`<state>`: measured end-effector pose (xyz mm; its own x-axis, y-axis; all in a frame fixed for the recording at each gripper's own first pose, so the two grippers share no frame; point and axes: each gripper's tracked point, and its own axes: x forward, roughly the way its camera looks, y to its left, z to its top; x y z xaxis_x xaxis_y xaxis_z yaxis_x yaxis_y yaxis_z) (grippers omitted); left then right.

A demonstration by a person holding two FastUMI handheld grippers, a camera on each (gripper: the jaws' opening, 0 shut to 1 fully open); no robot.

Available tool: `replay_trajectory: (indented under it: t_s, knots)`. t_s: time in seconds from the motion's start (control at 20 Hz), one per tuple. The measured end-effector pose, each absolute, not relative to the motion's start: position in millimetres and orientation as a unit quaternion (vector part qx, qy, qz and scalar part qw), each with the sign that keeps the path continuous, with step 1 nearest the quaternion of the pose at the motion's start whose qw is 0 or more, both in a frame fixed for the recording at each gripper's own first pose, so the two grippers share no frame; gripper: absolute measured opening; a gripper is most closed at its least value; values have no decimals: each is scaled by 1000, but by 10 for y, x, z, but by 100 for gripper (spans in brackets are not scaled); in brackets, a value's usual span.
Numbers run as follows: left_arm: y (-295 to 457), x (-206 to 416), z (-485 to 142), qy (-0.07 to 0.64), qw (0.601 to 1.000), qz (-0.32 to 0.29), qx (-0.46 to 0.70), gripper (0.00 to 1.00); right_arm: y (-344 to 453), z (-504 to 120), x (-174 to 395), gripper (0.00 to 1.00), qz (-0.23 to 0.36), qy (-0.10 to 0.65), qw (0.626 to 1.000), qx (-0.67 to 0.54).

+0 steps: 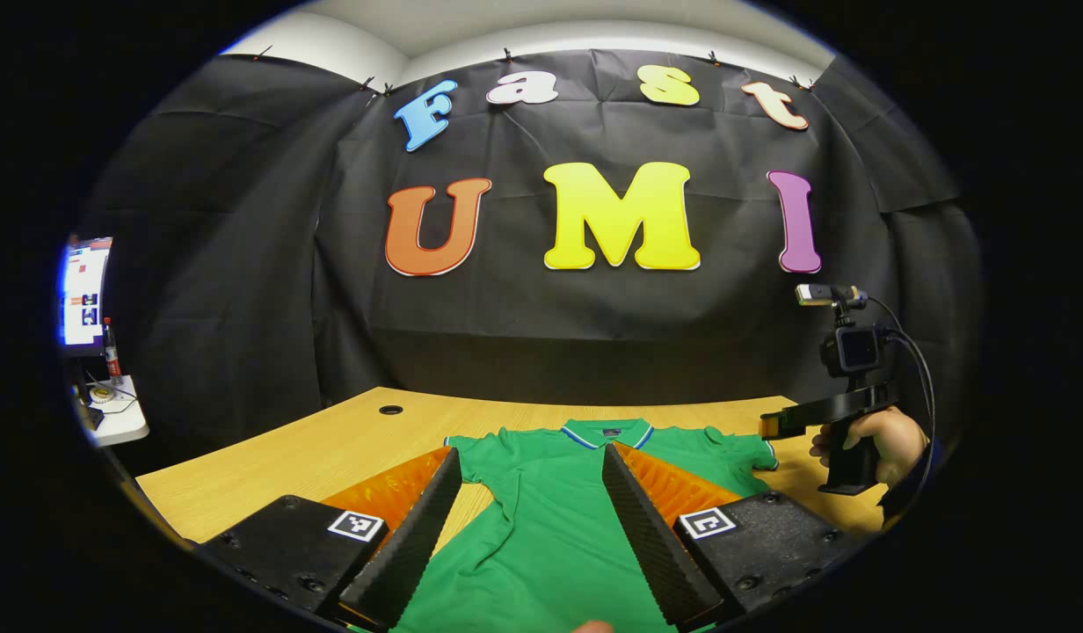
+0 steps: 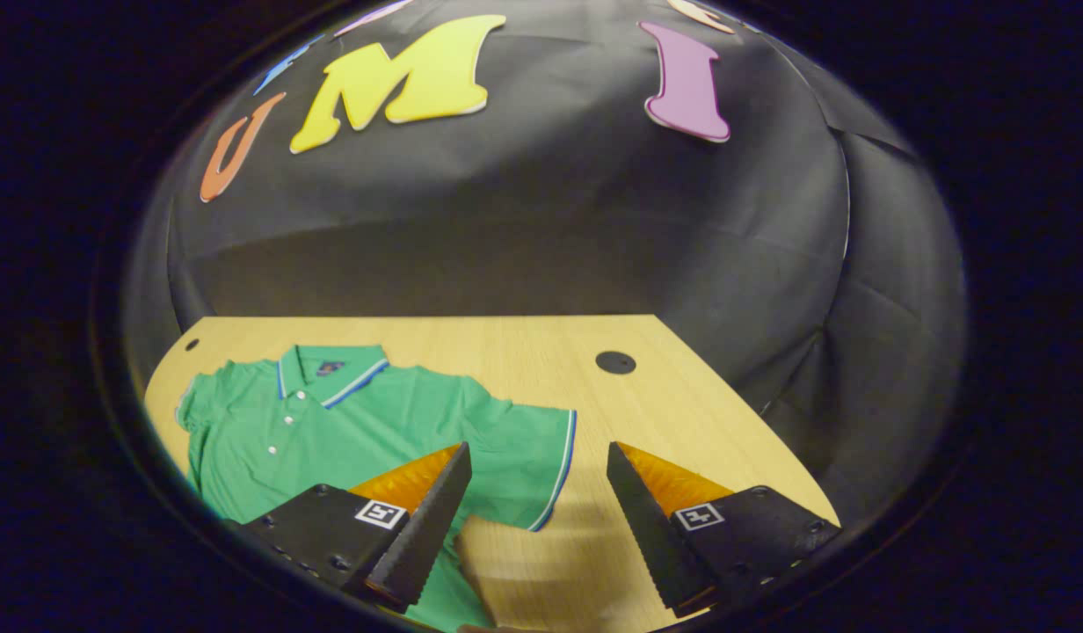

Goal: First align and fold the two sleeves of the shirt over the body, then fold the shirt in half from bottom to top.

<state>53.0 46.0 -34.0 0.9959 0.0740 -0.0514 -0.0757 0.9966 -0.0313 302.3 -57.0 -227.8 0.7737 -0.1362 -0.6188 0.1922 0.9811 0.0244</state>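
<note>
Green polo shirt (image 1: 550, 519) flat on wooden tabletop (image 1: 330, 448), collar toward far edge, both sleeves spread. Left gripper (image 1: 533, 527) above shirt body, jaws wide apart, holding nothing. Right gripper (image 2: 537, 519) agape too, over right sleeve (image 2: 524, 457) hem, toward tabletop's right edge; hand (image 1: 875, 440) holds it.

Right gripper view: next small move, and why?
Probably lower the right tool onto the blue-trimmed sleeve of the green polo shirt. The tool is open above the wooden table; the sleeve lies spread flat, unfolded.
</note>
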Motion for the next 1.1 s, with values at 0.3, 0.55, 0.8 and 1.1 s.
replay_trajectory:
  t_s: [0.3, 0.55, 0.8, 1.1]
  knots:
    - [451, 685, -632, 66, 997, 33, -28, 100, -662, -2670, 3054, 88, -106, 364, 923, 64]
    - [461, 702, -699, 75, 996, 37, -19, 100, -484, -2746, 3105, 61, -83, 364, 923, 90]
    - [391, 693, -743, 85, 996, 28, -22, 100, -360, -2745, 3168, 8, -54, 357, 926, 113]
    - [395, 659, -678, 73, 997, 31, -10, 100, -397, -2640, 3144, 1, -50, 345, 935, 65]
